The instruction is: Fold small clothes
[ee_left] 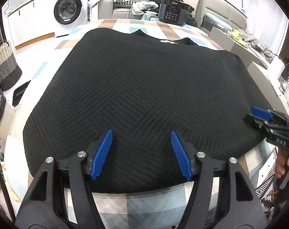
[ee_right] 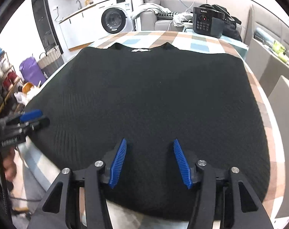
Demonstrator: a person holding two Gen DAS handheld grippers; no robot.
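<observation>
Black knit top (ee_left: 144, 95) lies flat across the checked table (ee_left: 125, 23) — soft, floppy, light by the look of it — and the left gripper (ee_left: 141, 152) and right gripper (ee_right: 149, 162) hover with jaws apart over its near hem, best pinched there.

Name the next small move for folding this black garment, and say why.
Probably lower both and pinch the near hem: the black garment lies flat on the checked cloth, and the left hand-held gripper and right hand-held gripper hover open above that edge, holding nothing.
</observation>
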